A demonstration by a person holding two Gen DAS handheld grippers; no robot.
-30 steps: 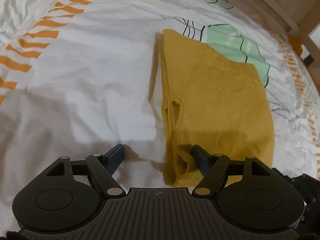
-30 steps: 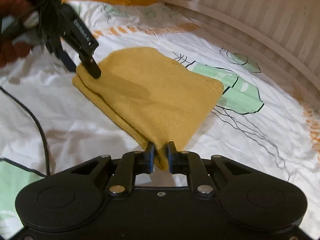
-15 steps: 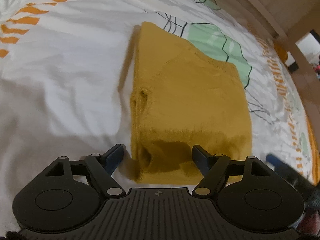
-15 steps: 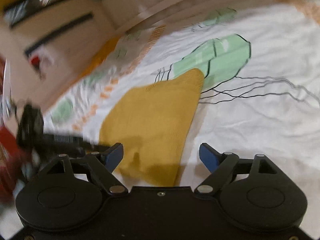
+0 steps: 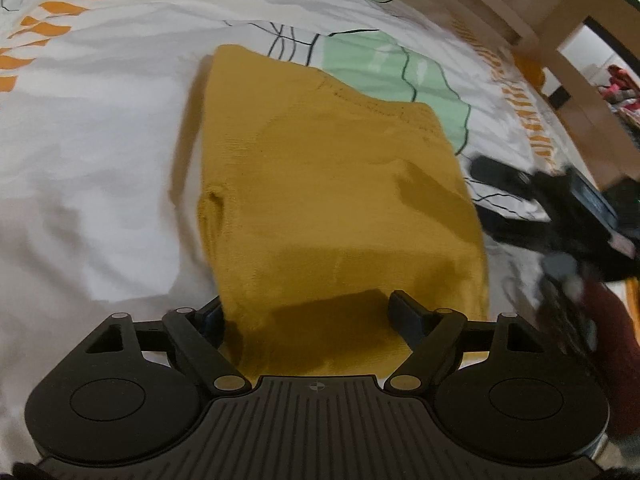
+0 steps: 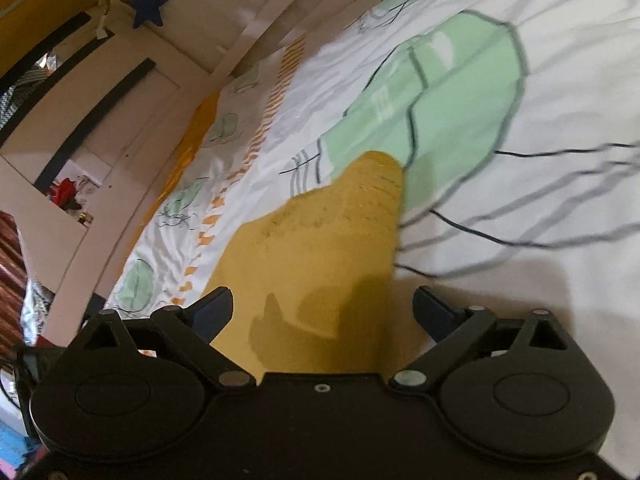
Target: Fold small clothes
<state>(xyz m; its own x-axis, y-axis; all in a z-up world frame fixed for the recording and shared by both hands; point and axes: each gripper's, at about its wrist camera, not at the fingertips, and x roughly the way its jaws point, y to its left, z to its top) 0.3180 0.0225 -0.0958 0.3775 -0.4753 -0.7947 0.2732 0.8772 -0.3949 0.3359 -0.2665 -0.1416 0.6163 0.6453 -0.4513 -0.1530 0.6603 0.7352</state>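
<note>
A mustard-yellow knitted garment (image 5: 332, 200), folded into a thick rectangle, lies flat on a white bed cover (image 5: 100, 152) printed with pale green shapes, thin black lines and rows of orange dashes. In the left wrist view the garment fills the middle of the scene, its near edge reaching between the spread fingers of the black left gripper (image 5: 308, 316). That claw is released: its dark blue fingertips (image 5: 404, 312) stand wide apart, one partly hidden behind the garment's near left corner, and neither presses the cloth. A fold line runs along the garment's left side.

At the right edge of the same view, a blurred black shape is probably the right gripper (image 5: 552, 208), just beside the garment's right edge.

In the right wrist view the black right gripper (image 6: 322, 310) is also released, jaws wide apart, hovering over one end of the yellow garment (image 6: 320, 240); a shadow falls on the knit between the fingers. A pale wooden bed rail (image 6: 256, 32) curves along the far side, and a dark blue star (image 6: 150, 4) hangs on the wall beyond it.
</note>
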